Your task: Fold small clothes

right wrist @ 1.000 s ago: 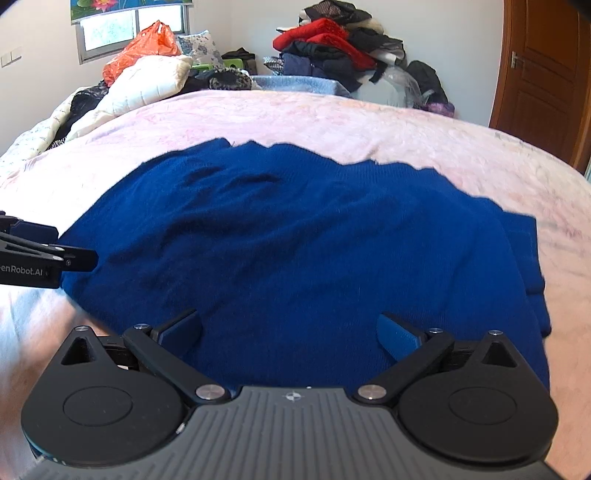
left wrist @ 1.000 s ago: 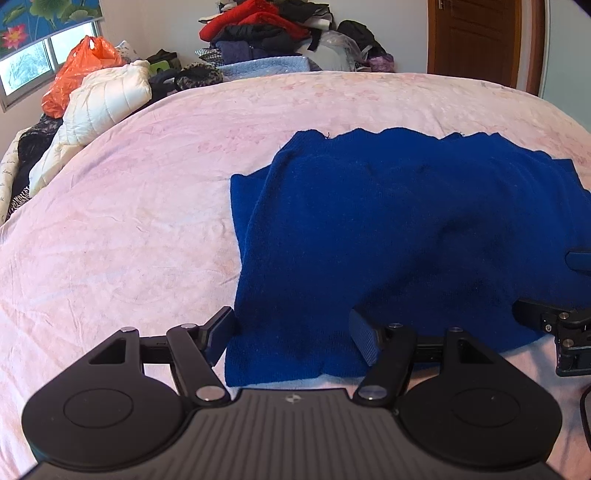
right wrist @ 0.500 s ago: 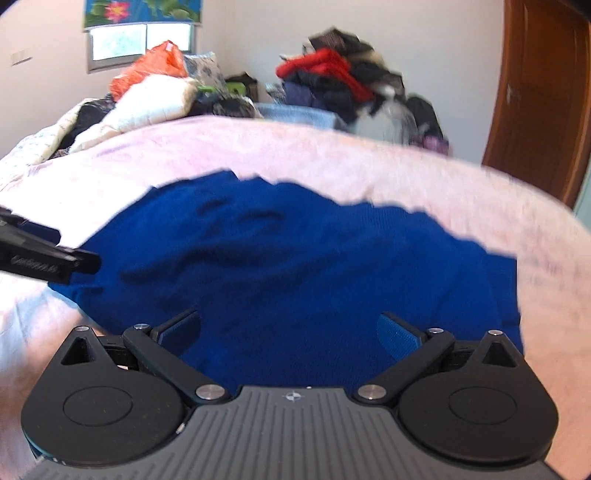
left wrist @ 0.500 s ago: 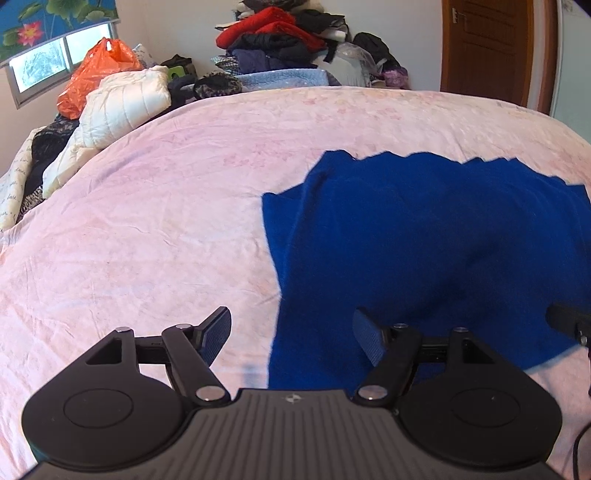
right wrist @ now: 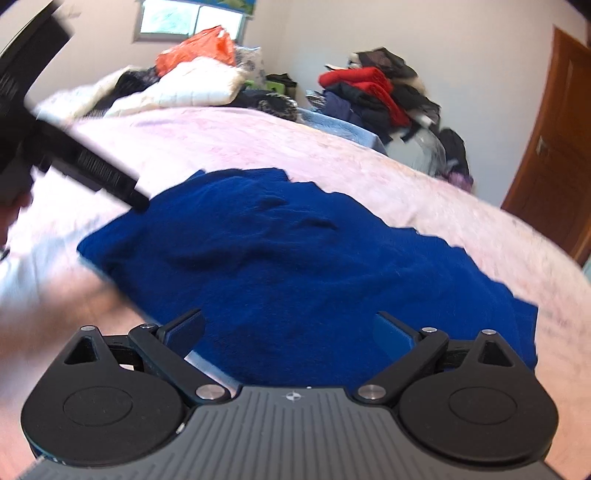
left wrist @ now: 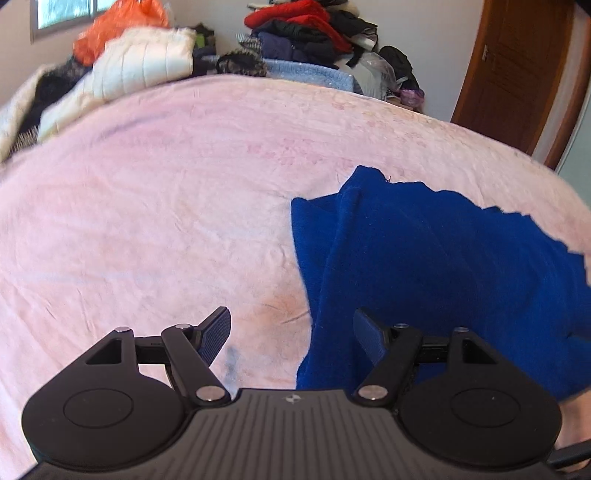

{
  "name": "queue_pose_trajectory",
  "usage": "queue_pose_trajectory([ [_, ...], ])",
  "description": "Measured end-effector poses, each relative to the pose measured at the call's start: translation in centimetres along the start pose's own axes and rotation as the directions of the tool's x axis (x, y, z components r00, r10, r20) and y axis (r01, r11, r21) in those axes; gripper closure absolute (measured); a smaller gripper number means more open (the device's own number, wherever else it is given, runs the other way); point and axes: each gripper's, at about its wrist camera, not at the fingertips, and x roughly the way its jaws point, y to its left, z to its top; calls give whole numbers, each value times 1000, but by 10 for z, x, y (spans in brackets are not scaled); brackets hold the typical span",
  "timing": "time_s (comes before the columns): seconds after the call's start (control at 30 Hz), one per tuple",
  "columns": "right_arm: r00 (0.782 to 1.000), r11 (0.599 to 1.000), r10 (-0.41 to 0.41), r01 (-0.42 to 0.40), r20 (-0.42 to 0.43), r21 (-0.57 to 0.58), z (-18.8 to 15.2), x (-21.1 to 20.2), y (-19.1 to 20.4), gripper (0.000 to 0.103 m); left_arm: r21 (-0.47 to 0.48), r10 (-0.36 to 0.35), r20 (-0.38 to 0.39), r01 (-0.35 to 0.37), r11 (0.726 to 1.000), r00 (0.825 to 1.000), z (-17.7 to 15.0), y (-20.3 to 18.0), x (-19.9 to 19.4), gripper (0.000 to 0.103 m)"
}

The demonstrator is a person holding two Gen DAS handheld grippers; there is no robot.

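A dark blue knit garment (left wrist: 436, 273) lies folded flat on the pink bedspread (left wrist: 155, 206). It also shows in the right wrist view (right wrist: 303, 266). My left gripper (left wrist: 291, 334) is open and empty, raised above the garment's left edge, which runs between its fingers. My right gripper (right wrist: 290, 332) is open and empty, raised over the garment's near edge. The left gripper's body (right wrist: 55, 147) shows blurred at the left of the right wrist view, beside the garment's left corner.
Heaped clothes (left wrist: 310, 33), a white quilted jacket (left wrist: 144, 70) and an orange bag (left wrist: 118, 22) lie along the bed's far side. A brown wooden door (left wrist: 517, 70) stands at the far right. The pink bedspread spreads wide to the garment's left.
Both grippers have lifted and drawn back from the garment, still open. The left gripper has shifted left, so the garment sits further right in its view. The right view has tilted.
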Motion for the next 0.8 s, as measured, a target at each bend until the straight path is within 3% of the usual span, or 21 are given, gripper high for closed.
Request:
queue_pose_trajectory([
  [0.17,999,997,47,-48,-4,-60,2,1,19,8,-77,-139,-53,135,988,989,-6,15,3,30],
  [0.37,994,988,112,-111,1,-108,1,0,34,9,-37,-155,-71,152,988,985,-19,10,1,33],
  [0.4,992,989,123,-121,12,-80,1,-2,30,9,-30,-154,-68,152,988,986,-20,9,0,40],
  [0.47,993,993,113,-114,37,24,0,-6,6,8,-16,-154,-61,153,988,986,-21,7,-1,44],
  [0.53,998,988,45,-52,49,145,-4,-8,-31,8,-4,-152,-64,152,988,986,-20,5,1,54],
  [0.57,999,978,-1,-9,48,210,-9,-10,-53,8,-5,-145,-74,145,989,987,-20,4,3,66],
  [0.67,995,918,-104,96,0,384,-31,-15,-118,14,-18,-141,-95,140,990,986,-20,4,7,85],
  [0.8,990,833,-129,141,-59,536,-69,-26,-178,36,-12,-127,-91,127,992,988,-20,3,7,91],
])
